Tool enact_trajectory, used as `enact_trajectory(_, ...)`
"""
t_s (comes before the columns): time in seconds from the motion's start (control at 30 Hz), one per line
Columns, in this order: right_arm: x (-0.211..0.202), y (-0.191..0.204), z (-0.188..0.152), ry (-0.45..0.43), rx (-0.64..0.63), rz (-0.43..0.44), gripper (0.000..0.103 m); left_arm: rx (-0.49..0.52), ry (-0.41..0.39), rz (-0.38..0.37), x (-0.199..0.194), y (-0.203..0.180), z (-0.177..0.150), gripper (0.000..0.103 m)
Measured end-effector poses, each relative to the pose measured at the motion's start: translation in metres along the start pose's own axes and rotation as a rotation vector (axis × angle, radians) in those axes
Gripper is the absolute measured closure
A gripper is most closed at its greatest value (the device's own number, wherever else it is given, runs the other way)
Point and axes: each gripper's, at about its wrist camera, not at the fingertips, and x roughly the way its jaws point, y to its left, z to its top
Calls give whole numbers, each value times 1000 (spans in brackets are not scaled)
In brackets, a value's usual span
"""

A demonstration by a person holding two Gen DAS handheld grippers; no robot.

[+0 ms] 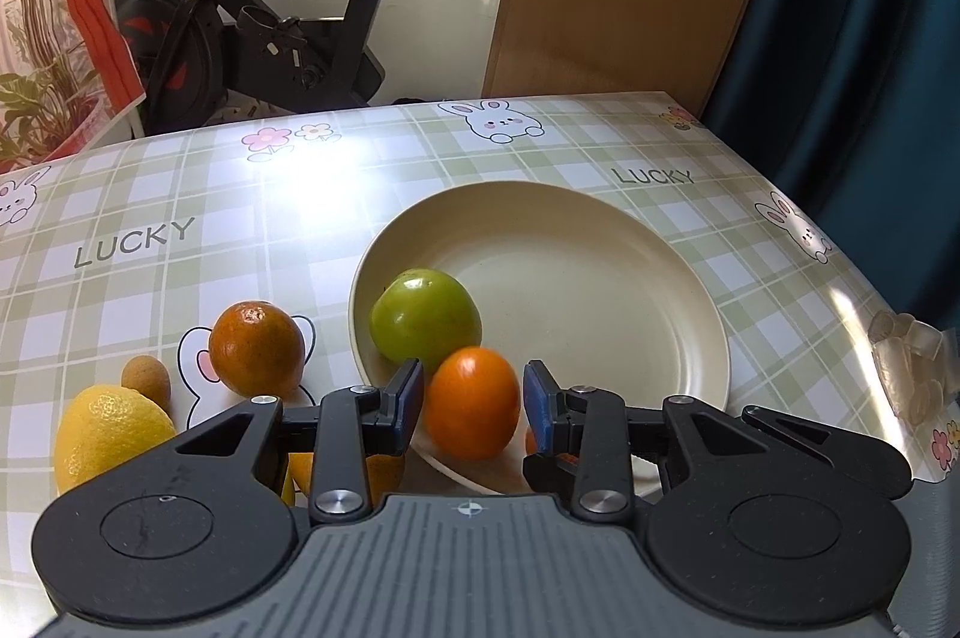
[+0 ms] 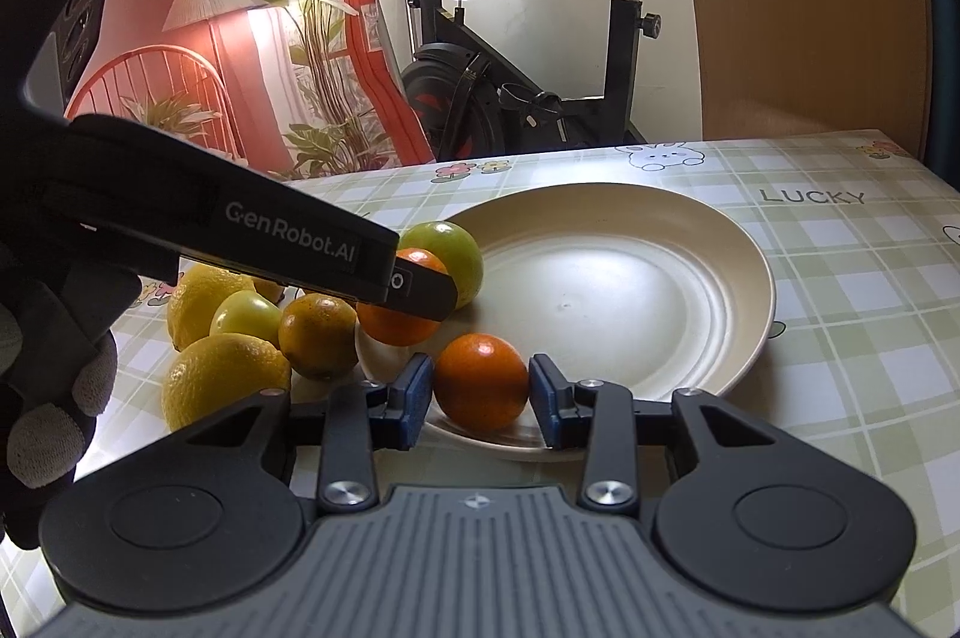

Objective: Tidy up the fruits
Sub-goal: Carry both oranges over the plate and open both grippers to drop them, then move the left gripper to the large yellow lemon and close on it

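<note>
Left wrist | left gripper (image 1: 474, 401) wide around orange (image 1: 471, 403) at plate (image 1: 600, 242) rim | right gripper (image 2: 481, 394) wide around tangerine (image 2: 482, 390) — plate's right half bare

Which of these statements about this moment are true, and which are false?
1. A green fruit lies on the plate. True.
2. The plate is piled full of fruit. False: most of its surface is bare.
3. The left gripper has an orange fruit between its fingers. True, with a small gap showing on each side.
4. The right gripper has nothing between its fingers. False: a second orange fruit sits between them at the plate's near rim.
5. The lemons lie on the plate. False: they lie on the checked tablecloth, left of the plate.
</note>
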Motion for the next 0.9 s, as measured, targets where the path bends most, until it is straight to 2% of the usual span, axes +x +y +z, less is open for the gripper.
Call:
enact_trajectory(0.33, -7, -2, -3, -41, 7, 24, 63, -44, -62, -2, -23, 8, 2, 64)
enact_trajectory(0.43, -11, -3, -3, -74, 21, 10, 56, -66, -94, -8, -38, 15, 4, 64)
enact_trajectory(0.6, -15, -2, -2, -96, 23, 9, 56, -94, -133, -16, -63, 28, 7, 64)
enact_trajectory(0.9, -22, 5, -4, -142, -21, 21, 51, -144, -120, -18, -92, 52, -17, 61)
